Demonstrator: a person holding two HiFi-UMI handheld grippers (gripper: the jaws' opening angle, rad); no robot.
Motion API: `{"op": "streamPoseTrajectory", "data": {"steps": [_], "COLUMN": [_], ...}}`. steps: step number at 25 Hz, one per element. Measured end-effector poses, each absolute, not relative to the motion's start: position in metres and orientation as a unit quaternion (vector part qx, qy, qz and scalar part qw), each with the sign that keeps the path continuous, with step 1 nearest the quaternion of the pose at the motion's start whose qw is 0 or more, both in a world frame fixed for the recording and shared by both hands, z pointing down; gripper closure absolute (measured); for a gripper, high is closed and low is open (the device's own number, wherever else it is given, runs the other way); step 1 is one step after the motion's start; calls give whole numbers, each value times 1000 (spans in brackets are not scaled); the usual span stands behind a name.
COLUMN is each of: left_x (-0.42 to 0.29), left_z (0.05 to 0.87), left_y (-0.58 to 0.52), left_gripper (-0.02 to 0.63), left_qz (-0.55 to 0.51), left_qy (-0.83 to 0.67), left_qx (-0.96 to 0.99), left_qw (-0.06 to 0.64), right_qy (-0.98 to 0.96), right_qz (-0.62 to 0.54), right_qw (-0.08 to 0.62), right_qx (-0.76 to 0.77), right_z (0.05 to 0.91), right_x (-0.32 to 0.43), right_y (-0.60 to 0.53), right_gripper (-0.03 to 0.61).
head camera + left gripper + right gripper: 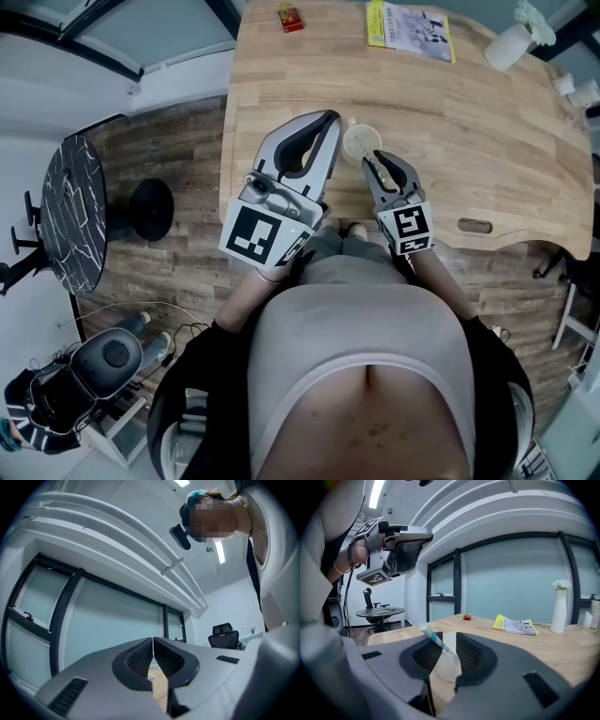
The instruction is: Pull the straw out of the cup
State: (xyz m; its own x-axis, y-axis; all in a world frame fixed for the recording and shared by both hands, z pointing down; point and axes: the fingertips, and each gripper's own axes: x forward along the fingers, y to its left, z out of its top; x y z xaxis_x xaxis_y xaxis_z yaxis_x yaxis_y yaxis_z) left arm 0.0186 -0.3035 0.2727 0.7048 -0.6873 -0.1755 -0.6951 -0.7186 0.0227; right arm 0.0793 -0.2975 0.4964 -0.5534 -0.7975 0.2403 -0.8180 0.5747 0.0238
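Observation:
A white paper cup (356, 142) stands on the wooden table (469, 141) near its front edge. In the right gripper view the cup (449, 667) sits just past the jaws. A teal-and-white striped straw (433, 638) leans out of it to the left. My right gripper (372, 157) (449, 637) is low at the cup, its jaws partly apart; the straw stands between them, close against the left pad, with a gap still showing. My left gripper (330, 117) (153, 641) is held up in the air left of the cup, shut with nothing in it.
At the table's far edge lie a yellow booklet (409, 30) (514, 625), a small red object (292, 19) (467, 617) and a white vase (511, 45) (558, 611). A round dark table (70, 211) stands on the floor at the left.

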Motion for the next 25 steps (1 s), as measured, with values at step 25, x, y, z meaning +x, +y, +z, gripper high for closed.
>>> {"op": "streamPoseTrajectory", "data": {"steps": [25], "left_x": [17], "left_z": [271], "left_y": [-305], "left_gripper": [603], "left_qz": [92], "left_qy": [370], "left_qx": [-924], "left_qw": [22], "right_qy": [-862], "right_qz": [31], "right_qw": [128], "right_qx": [490], "right_z": [503], "right_x": [91], "right_y": [-302], "right_gripper": [534]}}
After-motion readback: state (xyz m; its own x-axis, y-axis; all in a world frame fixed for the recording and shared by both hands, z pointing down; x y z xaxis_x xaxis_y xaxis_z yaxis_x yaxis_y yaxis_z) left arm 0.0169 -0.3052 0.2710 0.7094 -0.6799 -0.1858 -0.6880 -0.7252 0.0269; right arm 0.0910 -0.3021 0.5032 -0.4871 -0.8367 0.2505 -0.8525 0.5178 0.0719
